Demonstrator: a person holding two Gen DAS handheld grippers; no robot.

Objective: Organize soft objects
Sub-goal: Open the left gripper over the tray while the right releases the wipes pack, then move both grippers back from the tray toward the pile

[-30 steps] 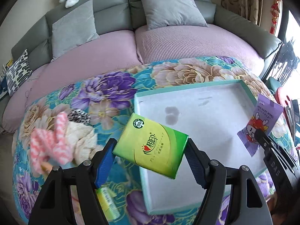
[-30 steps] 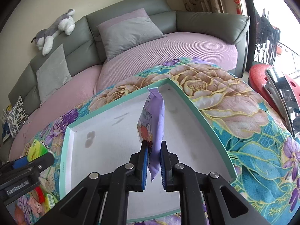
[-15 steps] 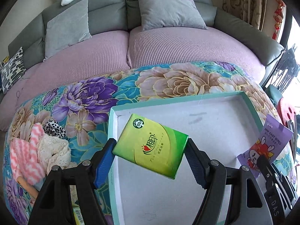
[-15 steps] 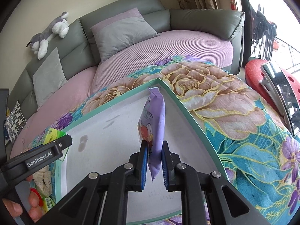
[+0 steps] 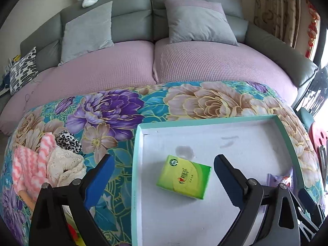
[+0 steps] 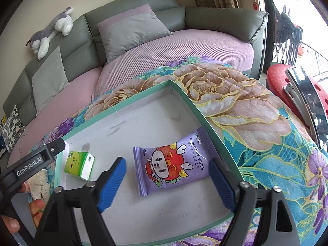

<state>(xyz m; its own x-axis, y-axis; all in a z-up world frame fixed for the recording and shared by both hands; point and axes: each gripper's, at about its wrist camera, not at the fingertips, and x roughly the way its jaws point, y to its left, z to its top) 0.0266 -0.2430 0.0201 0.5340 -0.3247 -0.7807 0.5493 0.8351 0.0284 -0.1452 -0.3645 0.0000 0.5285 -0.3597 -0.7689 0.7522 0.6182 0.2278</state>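
We see both grippers hovering over the shallow white tray with a teal rim (image 5: 137,164), which sits on the floral teal-and-purple blanket (image 5: 114,110). The left gripper (image 5: 164,176) has its jaws spread wide, holding nothing; the green tissue pack (image 5: 184,176) lies flat on the tray floor between and below them, near the tray's left wall. The right gripper (image 6: 167,181) likewise has jaws wide apart and holds nothing; the purple baby-wipes pouch with a red cartoon figure (image 6: 172,164) lies flat in the tray, its far end against the right wall. A pink-and-white zigzag cloth (image 5: 28,168), a cream lacy fabric (image 5: 65,164) and a leopard-print scrunchie (image 5: 66,139) sit piled on the blanket left of the tray.
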